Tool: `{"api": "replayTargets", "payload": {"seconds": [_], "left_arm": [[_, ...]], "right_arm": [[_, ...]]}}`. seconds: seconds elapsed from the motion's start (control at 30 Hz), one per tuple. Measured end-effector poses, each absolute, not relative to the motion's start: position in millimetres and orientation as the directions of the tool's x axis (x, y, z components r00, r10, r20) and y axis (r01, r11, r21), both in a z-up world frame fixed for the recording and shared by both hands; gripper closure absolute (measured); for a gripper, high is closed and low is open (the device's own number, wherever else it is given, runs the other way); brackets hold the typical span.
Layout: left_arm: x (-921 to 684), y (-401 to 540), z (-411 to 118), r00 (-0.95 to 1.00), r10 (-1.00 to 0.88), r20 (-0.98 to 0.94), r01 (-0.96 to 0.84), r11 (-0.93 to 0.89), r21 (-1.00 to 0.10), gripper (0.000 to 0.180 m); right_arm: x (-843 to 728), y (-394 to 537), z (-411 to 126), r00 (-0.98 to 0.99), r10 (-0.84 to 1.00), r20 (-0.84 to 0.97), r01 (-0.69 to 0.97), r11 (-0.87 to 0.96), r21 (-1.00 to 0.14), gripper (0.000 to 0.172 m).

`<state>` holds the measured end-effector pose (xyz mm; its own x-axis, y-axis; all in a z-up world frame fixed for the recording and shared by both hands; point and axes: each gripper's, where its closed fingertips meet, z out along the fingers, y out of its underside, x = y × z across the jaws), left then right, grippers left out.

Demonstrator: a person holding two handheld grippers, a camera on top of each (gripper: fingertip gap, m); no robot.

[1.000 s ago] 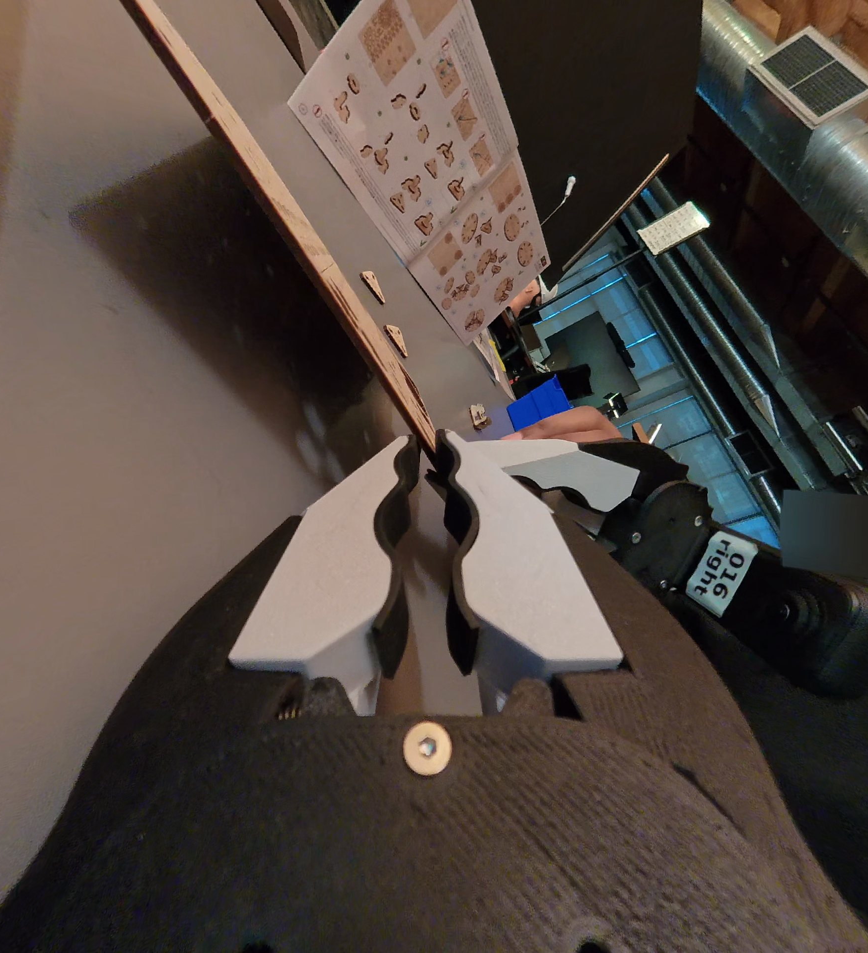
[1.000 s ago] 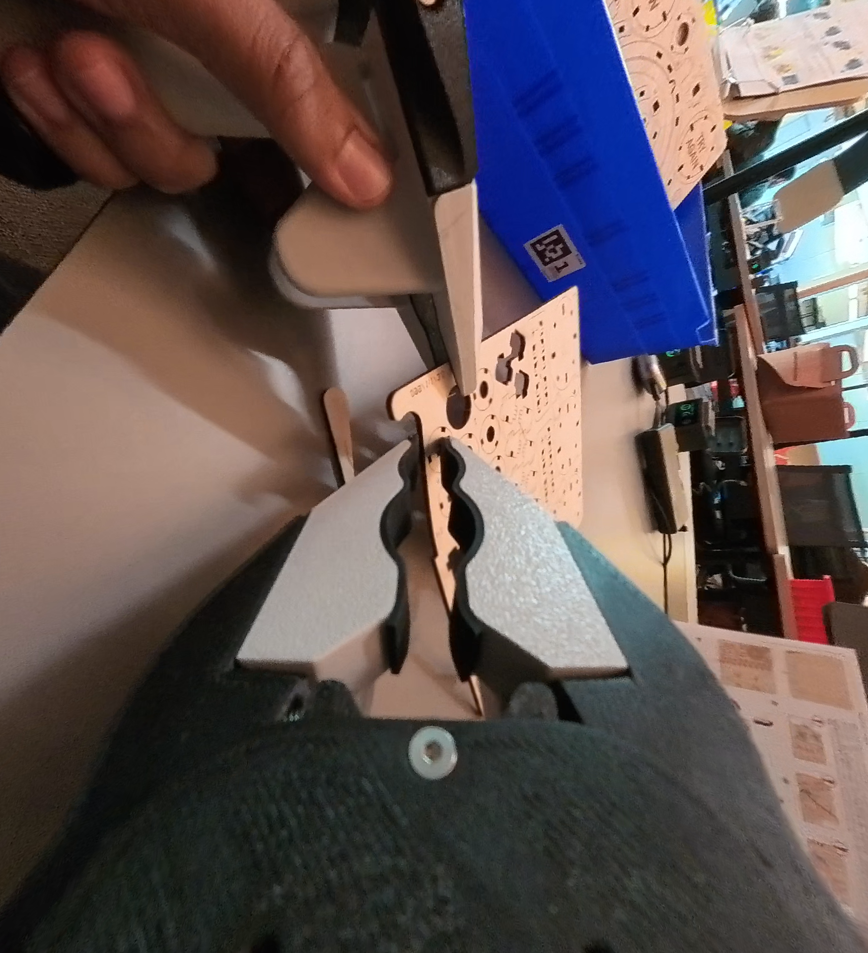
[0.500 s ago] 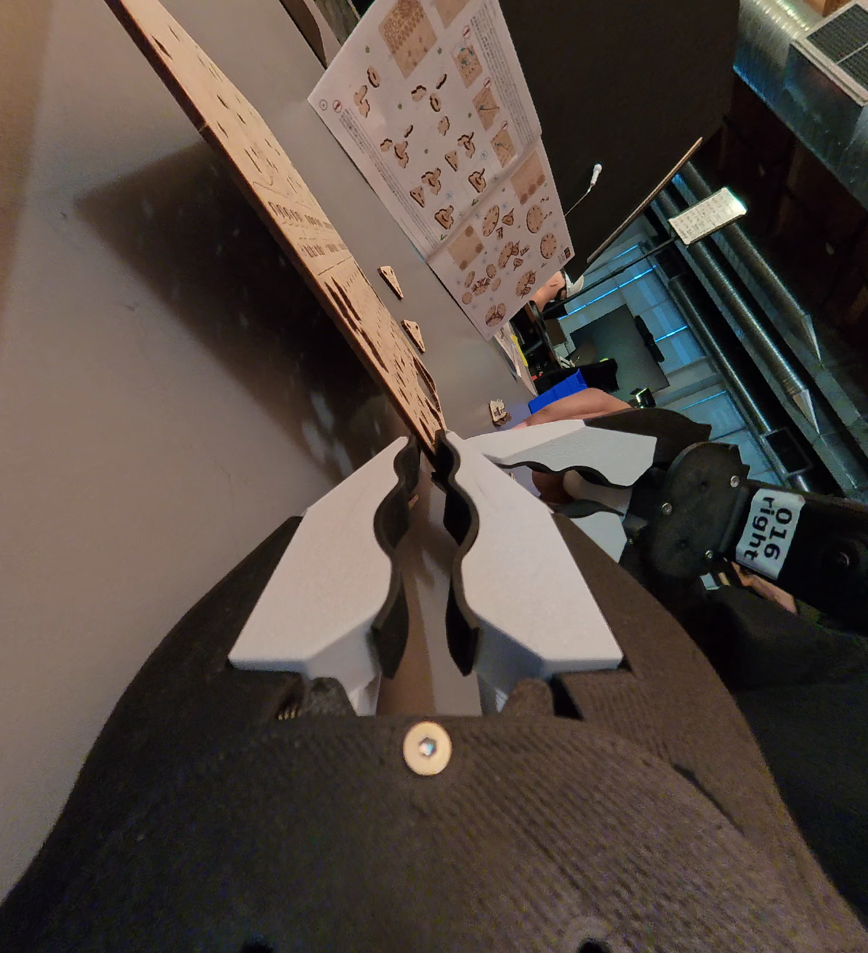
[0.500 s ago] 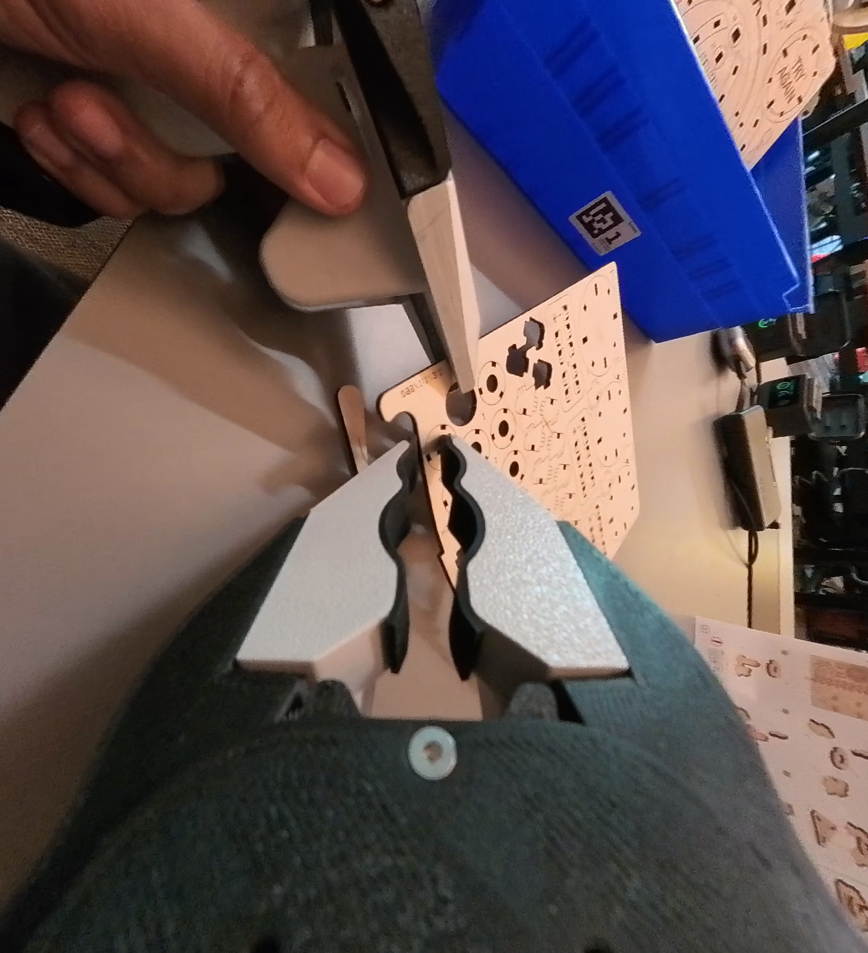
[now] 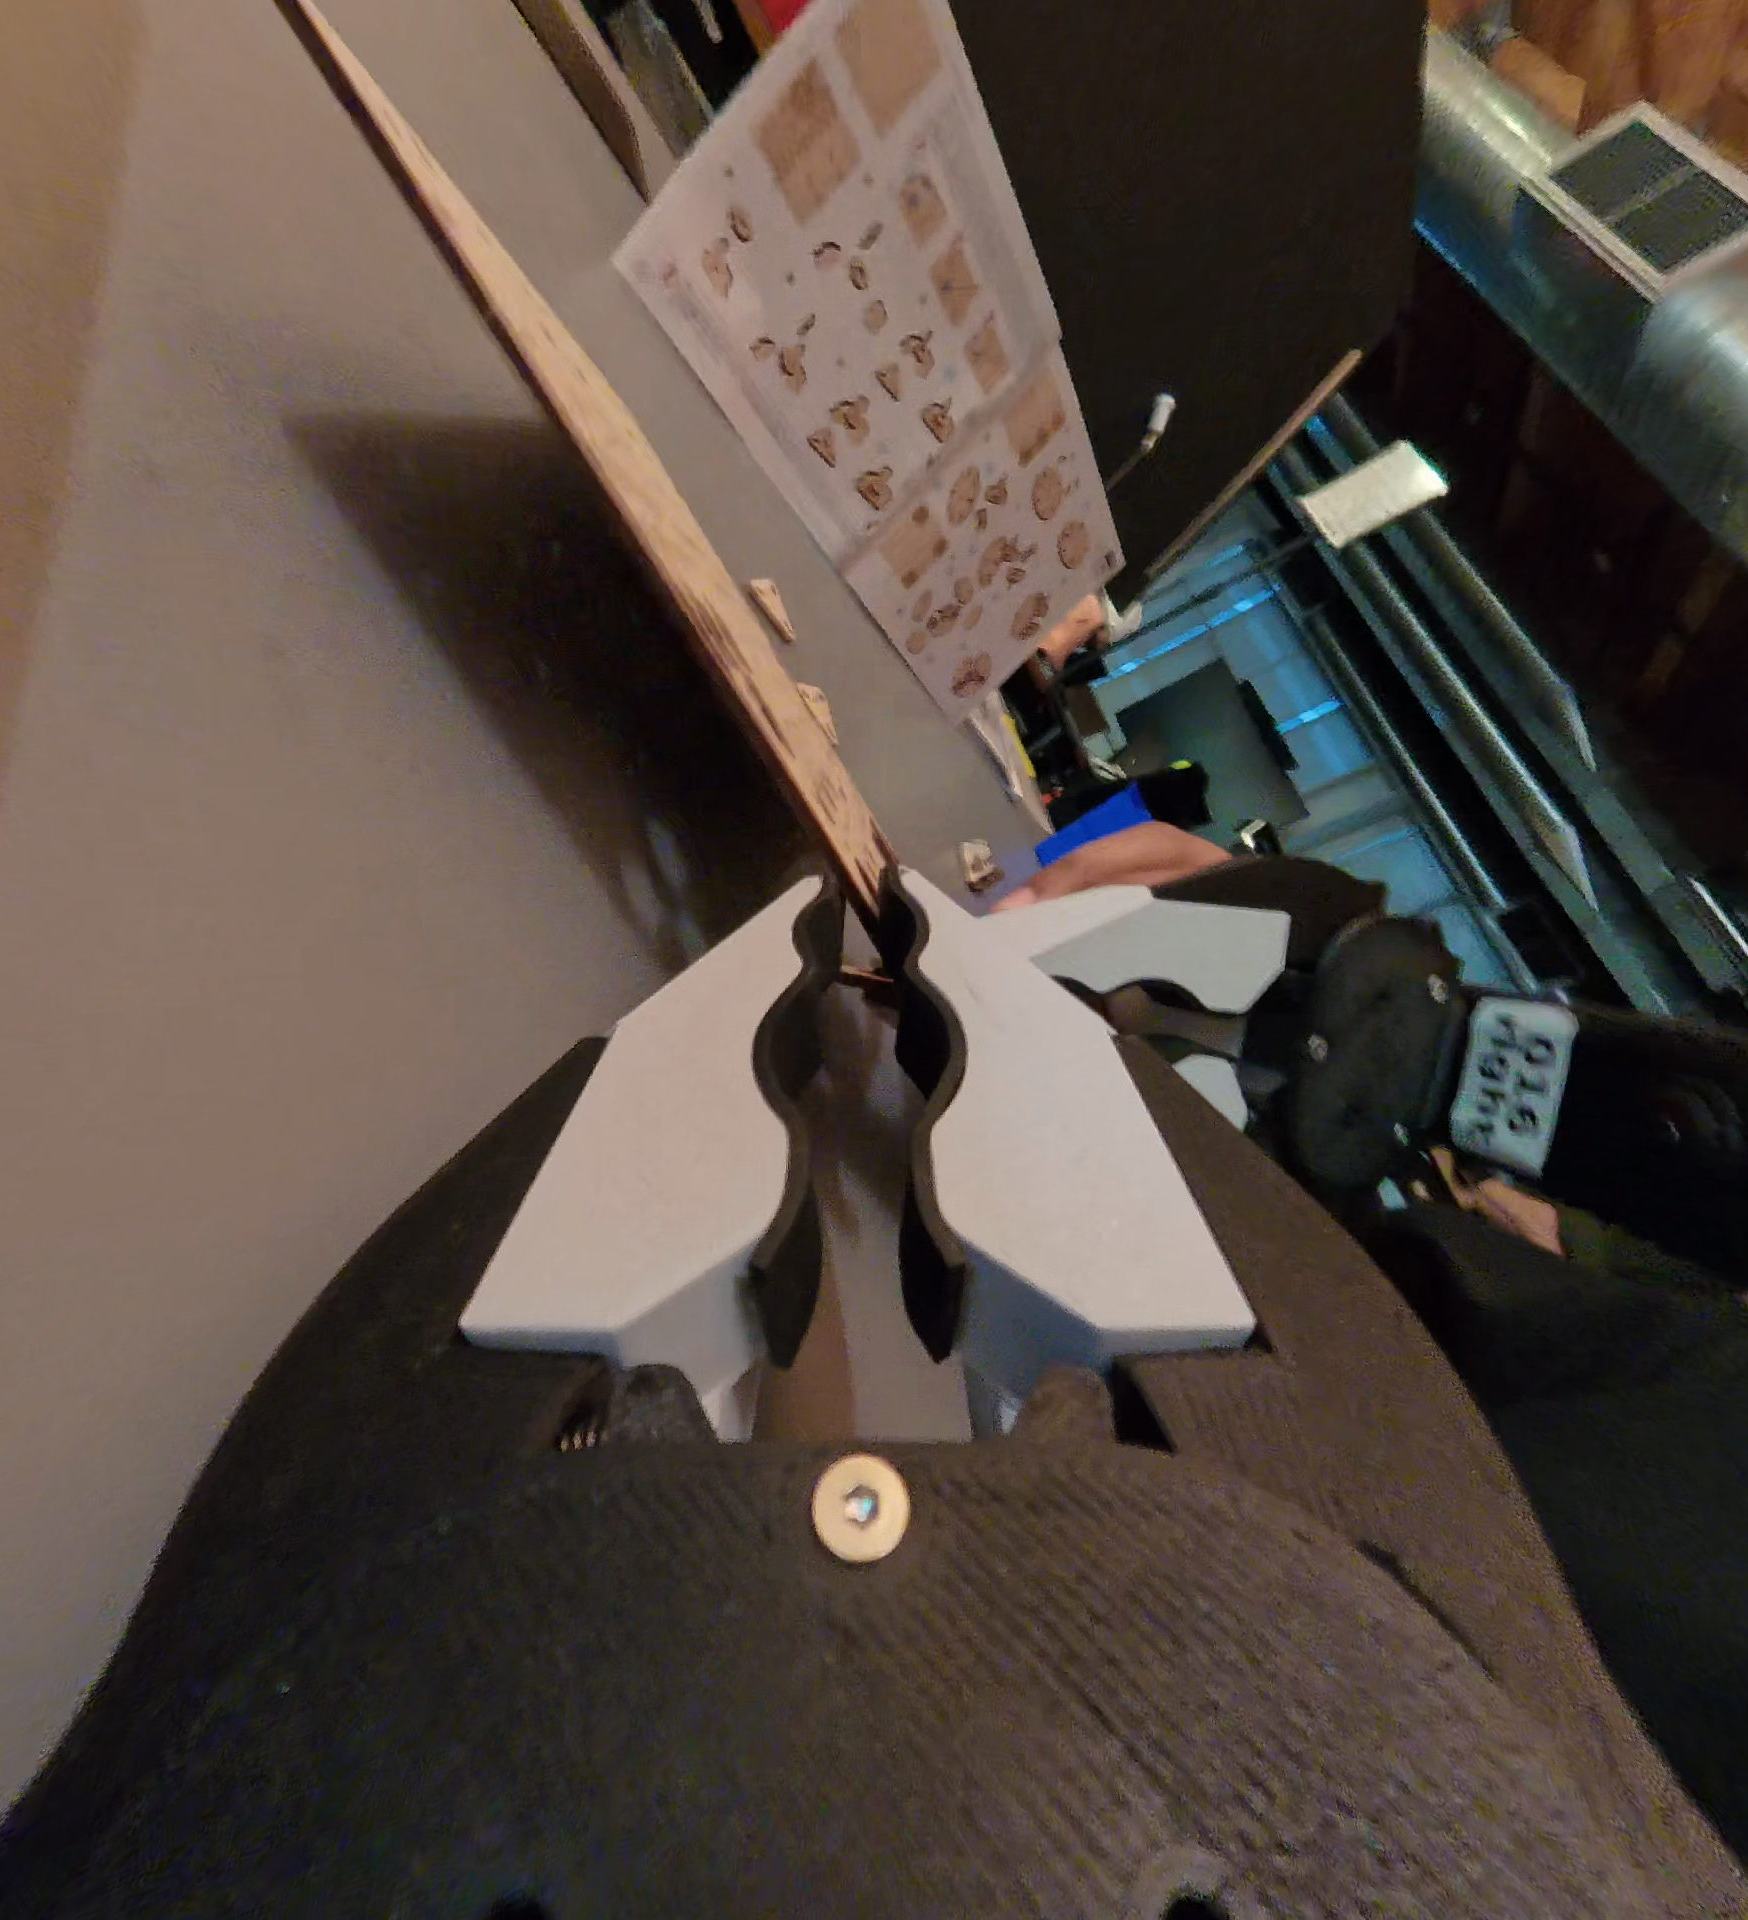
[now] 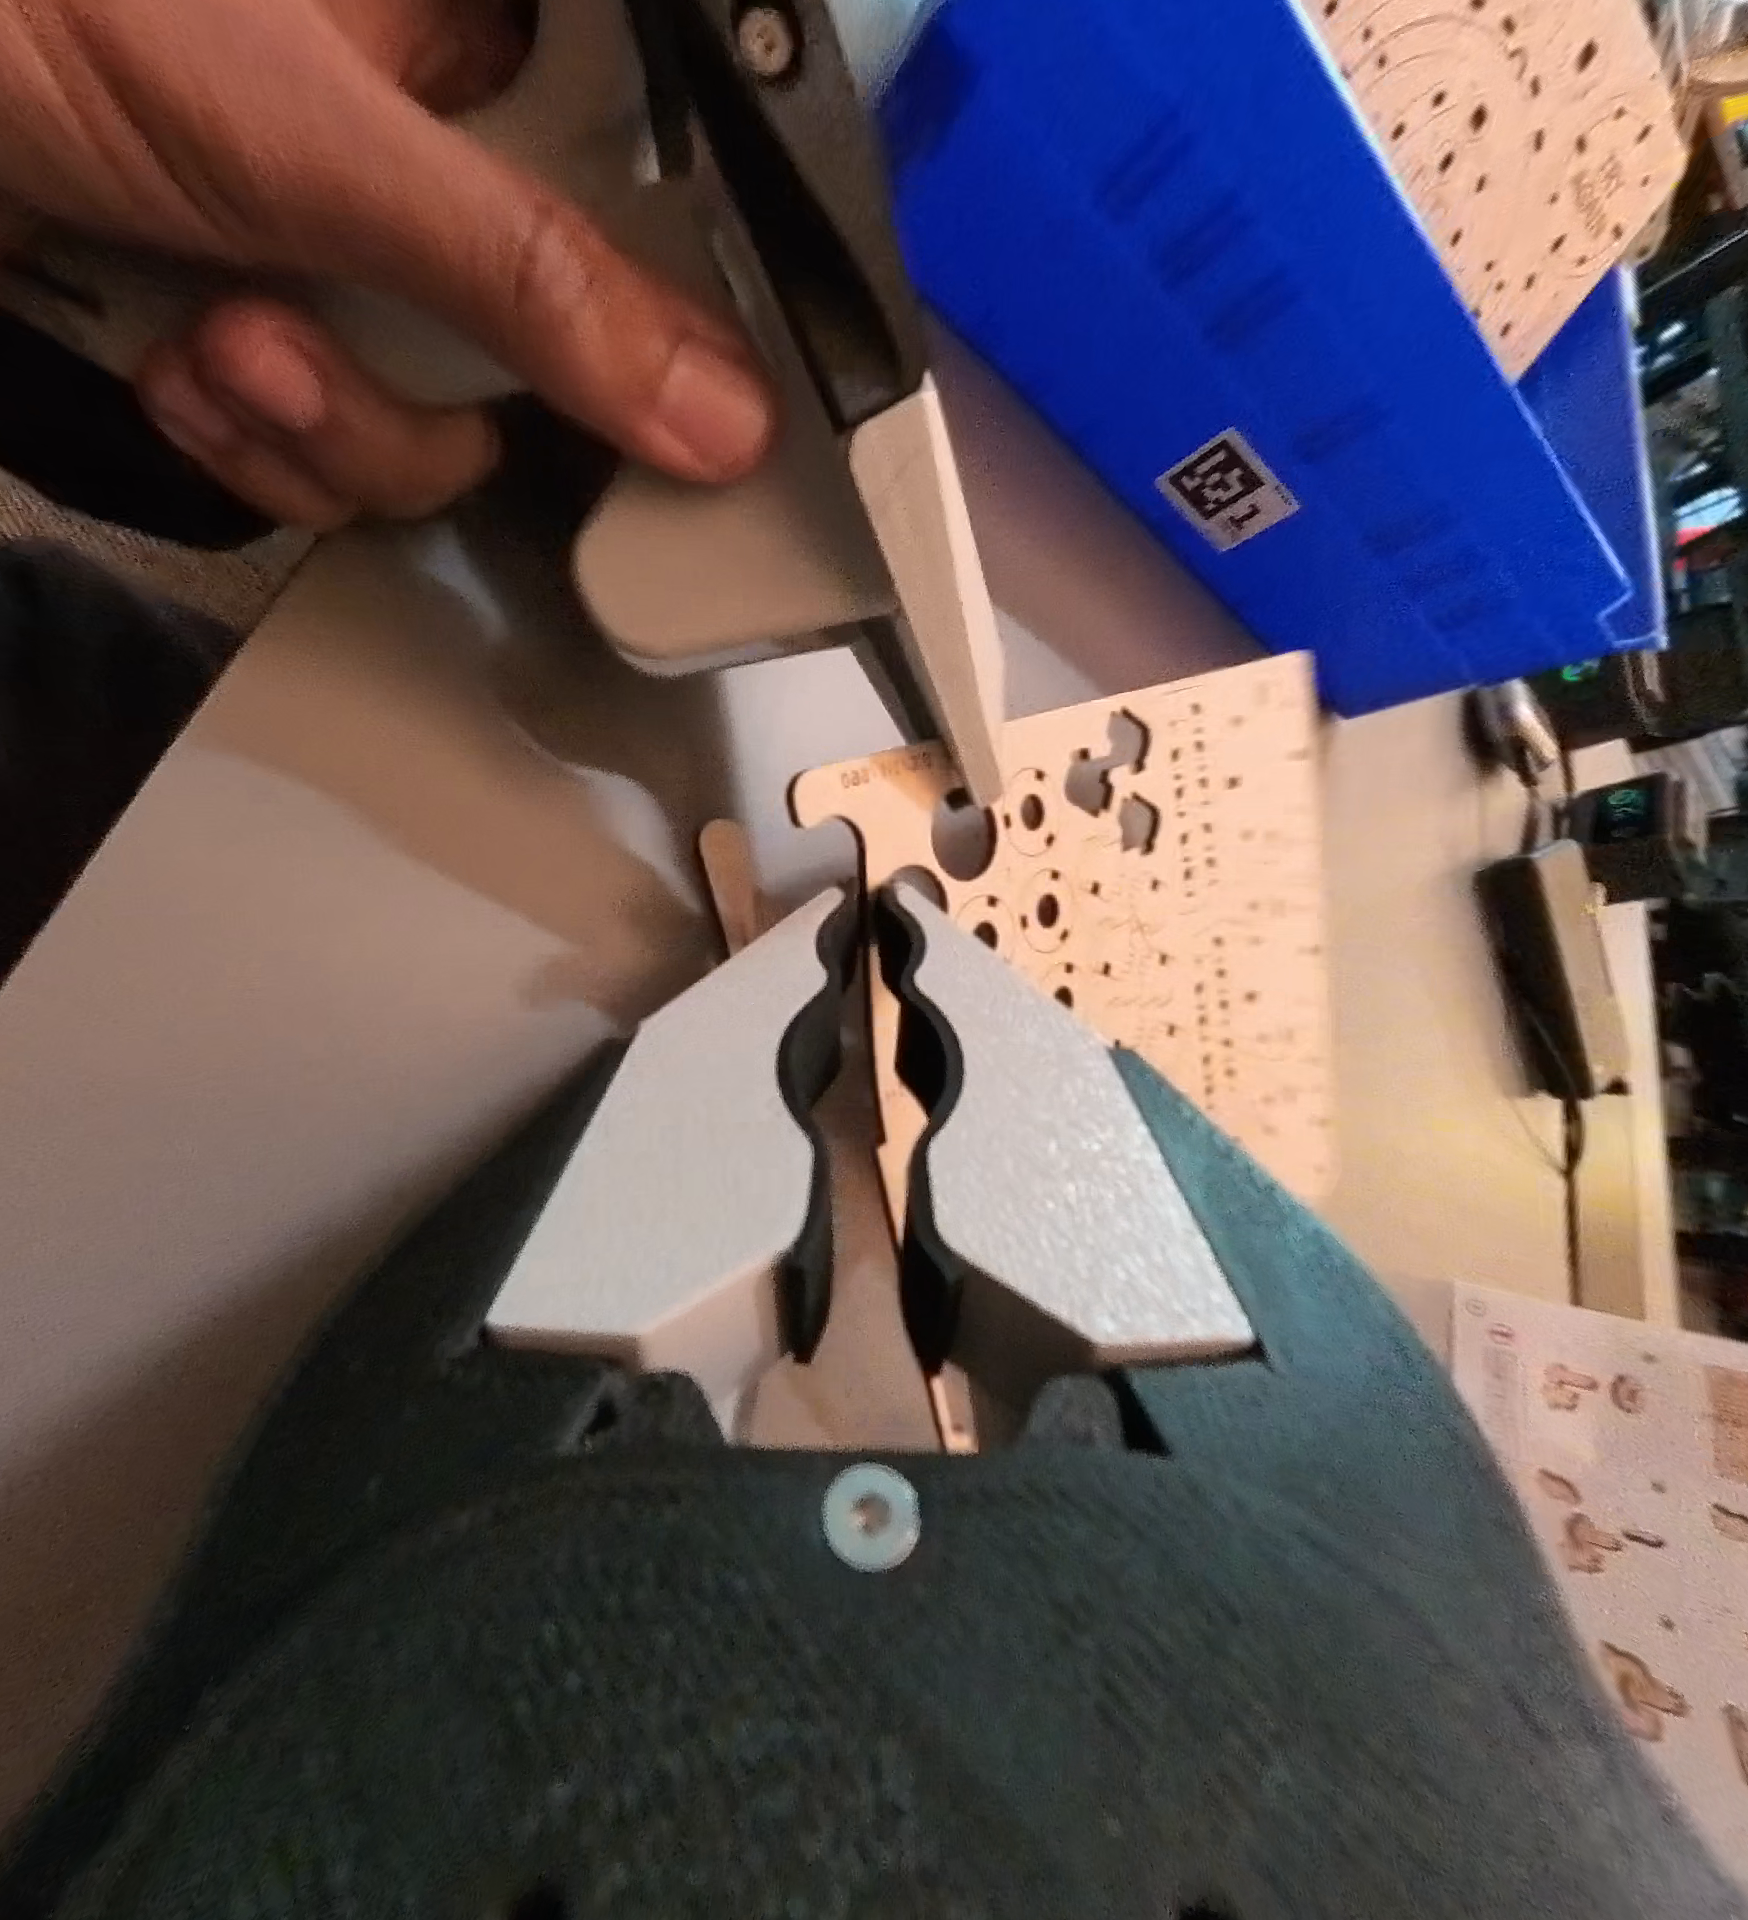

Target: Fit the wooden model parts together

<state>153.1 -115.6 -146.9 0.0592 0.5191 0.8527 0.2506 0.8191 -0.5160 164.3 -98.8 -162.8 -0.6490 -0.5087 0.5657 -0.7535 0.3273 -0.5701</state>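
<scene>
Pinching one wooden sheet (image 6: pixel 1213 935) between them, the left gripper (image 5: pixel 862 902) and right gripper (image 6: pixel 868 902) both clench its edge, near a blue bin (image 6: pixel 1265 312).

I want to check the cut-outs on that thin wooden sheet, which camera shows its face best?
The right wrist view: the wooden sheet faces the camera there, so its round holes and cut shapes show. The left wrist view catches the same sheet almost edge-on, a narrow brown strip running up from the left claw.

pale perforated wooden sheet (image 6: pixel 1140 935), blue bin (image 6: pixel 1265 312)
</scene>
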Motion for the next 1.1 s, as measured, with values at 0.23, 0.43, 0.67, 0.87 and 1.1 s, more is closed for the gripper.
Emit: {"api": "replayTargets", "payload": {"seconds": [0.23, 0.43, 0.67, 0.87, 1.1], "left_arm": [[150, -114, -142, 0.086, 0.48, 0.873, 0.246, 0.839, -0.485, 0.176], [150, -123, -142, 0.065, 0.473, 0.879, 0.212, 0.854, -0.475, 0.176], [149, -130, -142, 0.049, 0.485, 0.873, 0.206, 0.851, -0.484, 0.176], [158, -131, -150, 0.014, 0.54, 0.841, 0.305, 0.799, -0.518, 0.163], [170, -141, -170, -0.111, 0.757, 0.644, 0.519, 0.597, -0.612, 0.14]], "right_arm": [[156, -90, -155, -0.677, -0.45, 0.582, -0.73, 0.312, -0.608, 0.164], [139, -81, -144, -0.716, -0.374, 0.589, -0.697, 0.333, -0.635, 0.163], [130, -83, -163, -0.698, -0.416, 0.584, -0.716, 0.38, -0.586, 0.165], [126, -89, -164, -0.709, -0.402, 0.579, -0.705, 0.405, -0.582, 0.166], [158, -88, -173, -0.926, -0.358, 0.12, -0.317, 0.567, -0.76, 0.151]]}}
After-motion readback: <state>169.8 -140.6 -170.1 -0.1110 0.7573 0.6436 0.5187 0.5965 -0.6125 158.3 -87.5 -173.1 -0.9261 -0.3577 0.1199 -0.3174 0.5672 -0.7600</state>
